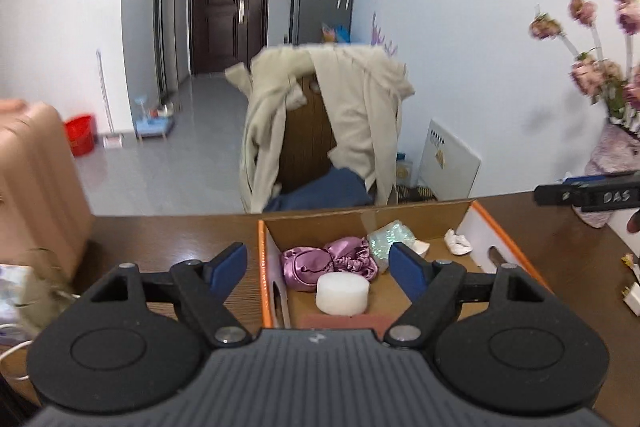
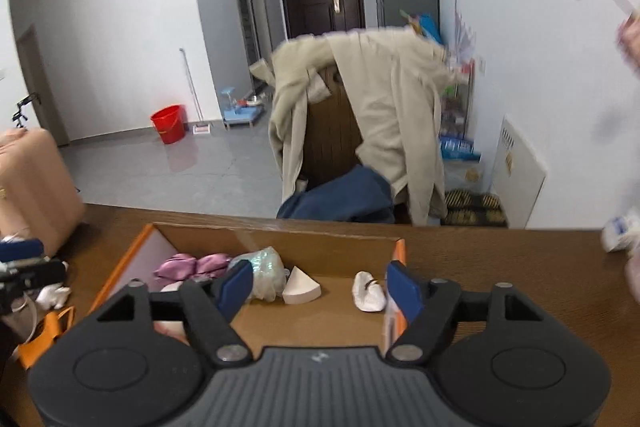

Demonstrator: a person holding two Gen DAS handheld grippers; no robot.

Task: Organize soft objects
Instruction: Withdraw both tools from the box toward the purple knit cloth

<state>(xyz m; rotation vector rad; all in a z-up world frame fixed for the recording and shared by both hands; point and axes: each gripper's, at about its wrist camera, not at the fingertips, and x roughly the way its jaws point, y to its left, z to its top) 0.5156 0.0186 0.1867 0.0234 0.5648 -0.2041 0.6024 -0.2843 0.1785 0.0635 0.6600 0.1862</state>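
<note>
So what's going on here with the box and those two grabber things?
A person is sorting soft items into an open cardboard box on a wooden table. Both tools, the left tool and the right tool, are open and empty above the box. Inside lie a purple satin scrunchie, a round white sponge, a glittery pouch, a white wedge sponge and a small white cloth piece.

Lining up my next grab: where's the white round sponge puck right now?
In the left wrist view, the white round puck sits inside the cardboard box, near its front-left corner, just in front of the purple satin scrunchie.
</note>
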